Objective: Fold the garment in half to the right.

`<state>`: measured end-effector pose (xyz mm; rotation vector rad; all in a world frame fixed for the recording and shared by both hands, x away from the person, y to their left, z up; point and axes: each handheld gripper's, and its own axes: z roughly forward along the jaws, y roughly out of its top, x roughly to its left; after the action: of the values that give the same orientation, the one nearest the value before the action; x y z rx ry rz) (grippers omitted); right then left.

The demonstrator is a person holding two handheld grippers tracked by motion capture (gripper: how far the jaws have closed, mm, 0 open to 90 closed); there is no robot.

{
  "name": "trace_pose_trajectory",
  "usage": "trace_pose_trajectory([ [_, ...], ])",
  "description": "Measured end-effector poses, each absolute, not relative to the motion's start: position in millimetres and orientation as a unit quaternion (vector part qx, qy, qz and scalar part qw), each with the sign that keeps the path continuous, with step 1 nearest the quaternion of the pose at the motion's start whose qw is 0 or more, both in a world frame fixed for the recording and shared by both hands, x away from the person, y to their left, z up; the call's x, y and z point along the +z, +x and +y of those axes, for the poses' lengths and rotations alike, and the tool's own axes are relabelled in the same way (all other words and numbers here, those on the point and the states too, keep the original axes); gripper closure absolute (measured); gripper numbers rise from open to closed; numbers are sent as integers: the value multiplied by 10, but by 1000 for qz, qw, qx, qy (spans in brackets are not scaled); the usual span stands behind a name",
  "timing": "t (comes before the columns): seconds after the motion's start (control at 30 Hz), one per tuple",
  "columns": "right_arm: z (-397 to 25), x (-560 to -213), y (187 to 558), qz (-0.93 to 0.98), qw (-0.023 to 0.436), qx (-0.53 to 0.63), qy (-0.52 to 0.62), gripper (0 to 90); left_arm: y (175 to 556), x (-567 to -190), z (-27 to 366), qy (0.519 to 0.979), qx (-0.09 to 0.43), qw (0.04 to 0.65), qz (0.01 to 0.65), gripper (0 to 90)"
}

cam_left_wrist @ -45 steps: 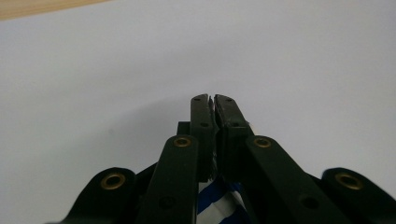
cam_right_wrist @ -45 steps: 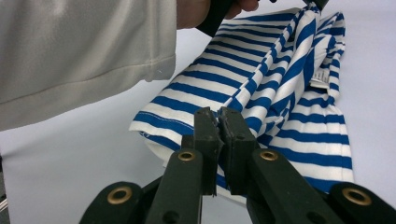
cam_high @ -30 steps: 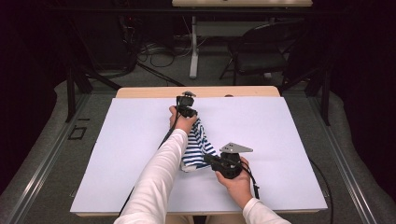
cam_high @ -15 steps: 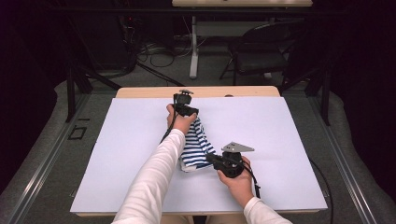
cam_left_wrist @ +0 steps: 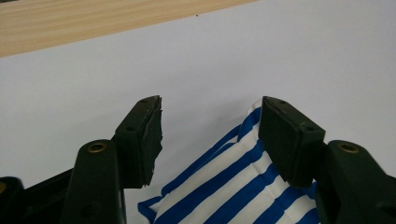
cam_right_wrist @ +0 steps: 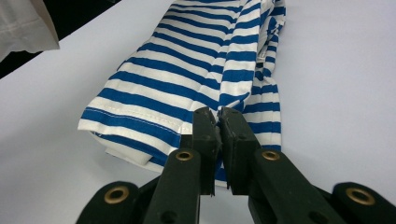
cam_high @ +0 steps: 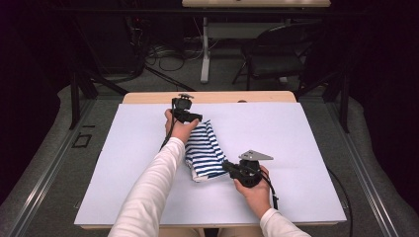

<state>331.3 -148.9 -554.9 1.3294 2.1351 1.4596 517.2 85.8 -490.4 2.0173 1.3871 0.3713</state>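
A blue-and-white striped cloth (cam_high: 203, 152) lies folded on the white table sheet (cam_high: 301, 143). My left gripper (cam_high: 194, 118) is at the cloth's far end, open. In the left gripper view the gripper (cam_left_wrist: 210, 135) has its jaws spread wide above the cloth's corner (cam_left_wrist: 229, 179), not touching it. My right gripper (cam_high: 227, 166) is at the cloth's near right corner. In the right gripper view it (cam_right_wrist: 218, 119) is shut on the hem of the cloth (cam_right_wrist: 187, 79), which stretches away from it flat on the sheet.
A strip of bare wooden tabletop (cam_high: 212, 97) runs along the far edge. Beyond it stand a dark chair (cam_high: 276, 54) and cables on the floor (cam_high: 168, 52). White sheet lies bare on both sides of the cloth.
The left gripper has drifted a little to the left and now stands open over the cloth's far end, which has settled onto the sheet. The right gripper has barely moved.
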Motion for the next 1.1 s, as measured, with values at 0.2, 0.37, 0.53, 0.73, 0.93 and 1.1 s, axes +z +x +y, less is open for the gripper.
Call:
trace_pose_trajectory([
  [0.2,-1503,-5569,3323,733,128,491,453,845,5121,-4881,992,769,143,326,532,383],
  [0.37,-1532,-5601,3316,733,132,485,458,843,5085,-4891,1103,767,134,327,536,383],
  [0.53,-1537,-5625,3318,737,136,478,459,843,5059,-4936,1166,765,121,325,542,378],
  [0.73,-1544,-5638,3326,739,141,470,462,845,5023,-4970,1228,766,115,326,543,380],
  [0.93,-1553,-5659,3327,740,142,467,463,845,4977,-5020,1272,766,99,329,543,436],
  [1.1,-1551,-5666,3326,740,143,466,463,845,4938,-5029,1289,766,93,327,545,502],
])
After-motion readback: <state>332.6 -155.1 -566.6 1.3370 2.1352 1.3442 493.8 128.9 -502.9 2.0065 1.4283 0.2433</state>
